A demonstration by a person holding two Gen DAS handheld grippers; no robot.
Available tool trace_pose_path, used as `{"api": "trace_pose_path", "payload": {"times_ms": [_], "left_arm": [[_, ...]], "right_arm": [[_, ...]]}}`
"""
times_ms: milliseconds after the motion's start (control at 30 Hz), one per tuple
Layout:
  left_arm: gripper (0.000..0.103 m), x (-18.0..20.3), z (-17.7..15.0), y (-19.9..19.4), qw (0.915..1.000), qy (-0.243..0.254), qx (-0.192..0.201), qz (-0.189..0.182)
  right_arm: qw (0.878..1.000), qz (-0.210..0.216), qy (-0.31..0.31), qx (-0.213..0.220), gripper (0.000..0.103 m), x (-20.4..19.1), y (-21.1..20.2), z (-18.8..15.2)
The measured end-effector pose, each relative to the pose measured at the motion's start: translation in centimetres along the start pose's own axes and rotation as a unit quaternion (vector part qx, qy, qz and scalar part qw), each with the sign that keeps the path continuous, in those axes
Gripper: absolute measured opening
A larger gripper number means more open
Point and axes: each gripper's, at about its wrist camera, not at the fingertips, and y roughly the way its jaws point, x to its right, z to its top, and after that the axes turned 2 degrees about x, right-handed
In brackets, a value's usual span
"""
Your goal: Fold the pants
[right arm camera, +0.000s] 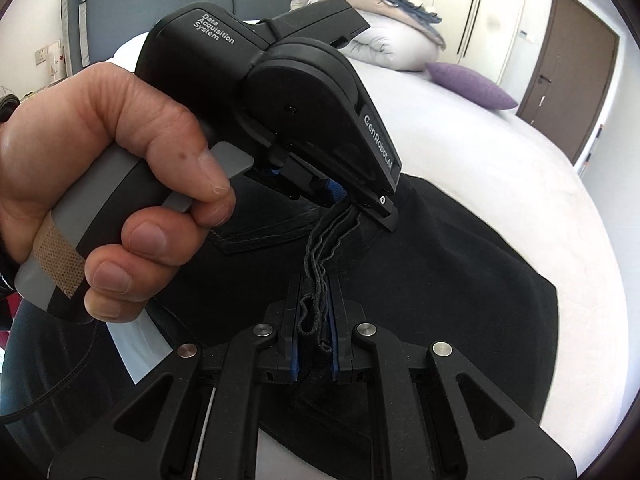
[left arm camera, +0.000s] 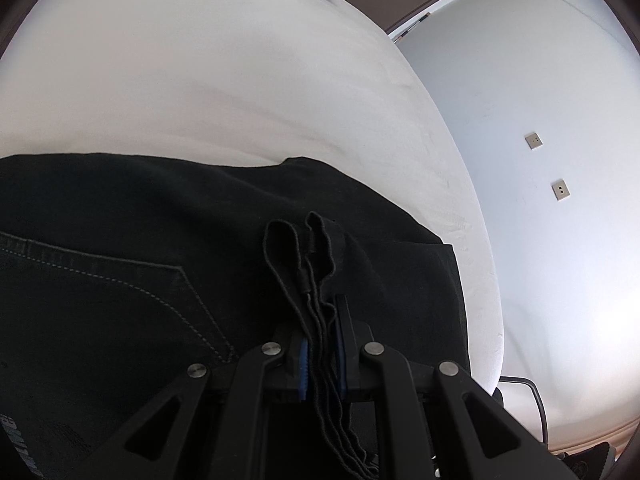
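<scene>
"GenRobot.AI" label on left hand-held gripper (right arm camera: 356,200) pinching black pants (right arm camera: 440,272) hem

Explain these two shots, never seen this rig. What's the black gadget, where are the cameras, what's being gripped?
No robot here: a person holds a trigger-handled pair of tongs in each hand, with a fisheye camera on each looking along its fingers. The left camera's picture shows the left tongs shut on layered edges of black pants lying on a white bed. The right camera's picture shows the right tongs shut on the same bunched edges, and the person's hand squeezing the left tongs. A purple pillow lies further back.
</scene>
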Motion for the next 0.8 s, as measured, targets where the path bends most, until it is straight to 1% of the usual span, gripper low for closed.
{"api": "trace_pose_path", "payload": {"times_ms": [133, 167, 200, 233, 267, 300, 333, 367, 400, 433, 467, 500, 533, 567, 600, 667, 700, 733, 767, 800], "left_arm": [[0.012, -0.9, -0.4, -0.2, 1.0, -0.005, 0.001, -0.004], [0.012, -0.7, -0.7, 0.4, 1.0, -0.006, 0.002, -0.004], [0.013, -0.8, -0.8, 0.4, 1.0, -0.006, 0.002, -0.004], [0.016, -0.7, -0.8, 0.6, 1.0, -0.004, 0.004, 0.0], [0.019, 0.5, -0.9, 1.8, 0.9999, -0.002, 0.008, 0.007], [0.02, 0.6, -0.9, 1.7, 0.9999, 0.001, 0.011, 0.013], [0.024, 0.6, -0.7, 1.3, 0.9995, 0.006, 0.018, 0.025], [0.03, 1.1, -0.8, 1.1, 0.9986, 0.016, 0.028, 0.043], [0.034, 1.7, -0.9, 0.5, 0.9957, 0.031, 0.041, 0.076], [0.042, 2.2, -1.0, 0.1, 0.9922, 0.041, 0.053, 0.105], [0.047, 2.7, -1.2, -0.5, 0.9883, 0.049, 0.066, 0.129], [0.047, 3.5, -1.5, -1.1, 0.9817, 0.063, 0.084, 0.159], [0.048, 4.2, -1.7, -1.6, 0.9753, 0.079, 0.094, 0.184], [0.048, 5.1, -2.2, -1.8, 0.9672, 0.098, 0.105, 0.21], [0.048, 6.3, -2.8, -1.6, 0.9575, 0.122, 0.112, 0.236], [0.048, 8.1, -4.0, -0.7, 0.9424, 0.163, 0.11, 0.271], [0.048, 8.9, -4.6, 0.1, 0.9359, 0.181, 0.101, 0.285], [0.047, 9.0, -4.3, 0.5, 0.9307, 0.194, 0.092, 0.296], [0.044, 9.5, -4.8, 1.4, 0.9266, 0.205, 0.082, 0.304], [0.042, 9.6, -5.3, 2.5, 0.923, 0.211, 0.069, 0.314]], "right_arm": [[1.0, 0.008, 0.0, -0.015, 0.009, -0.2, 1.8, 0.2], [1.0, 0.009, 0.001, -0.018, 0.01, 0.2, 2.1, 0.3], [1.0, 0.011, 0.002, -0.02, 0.01, 1.7, 1.4, 0.7], [1.0, 0.012, 0.003, -0.023, 0.011, 1.7, 1.7, 0.6], [1.0, 0.013, 0.004, -0.027, 0.011, 1.7, 2.1, 0.7], [0.999, 0.015, 0.005, -0.032, 0.011, 1.5, 2.6, 1.1], [0.999, 0.018, 0.009, -0.034, 0.012, 1.6, 2.7, 1.0], [0.999, 0.023, 0.013, -0.033, 0.014, 2.2, 3.2, 0.9], [0.999, 0.034, 0.02, -0.033, 0.016, 2.5, 3.0, 0.7], [0.998, 0.045, 0.026, -0.034, 0.019, 3.8, 3.9, 0.5], [0.997, 0.062, 0.035, -0.035, 0.027, 4.0, 3.4, -0.1], [0.995, 0.078, 0.045, -0.035, 0.042, 4.8, 2.8, -0.6], [0.993, 0.1, 0.059, -0.031, 0.05, 5.3, 2.1, -1.1], [0.99, 0.121, 0.072, -0.027, 0.053, 5.9, 1.3, -1.6], [0.986, 0.143, 0.087, -0.026, 0.053, 6.4, 0.7, -2.0], [0.971, 0.197, 0.131, -0.031, 0.052, 8.3, -0.2, -3.0], [0.964, 0.214, 0.153, -0.032, 0.045, 8.8, -0.2, -3.7], [0.952, 0.238, 0.188, -0.035, 0.037, 10.5, -0.4, -4.2], [0.942, 0.253, 0.219, -0.037, 0.026, 12.2, -0.6, -4.6], [0.932, 0.261, 0.247, -0.035, 0.025, 13.5, -0.8, -5.1]]}}
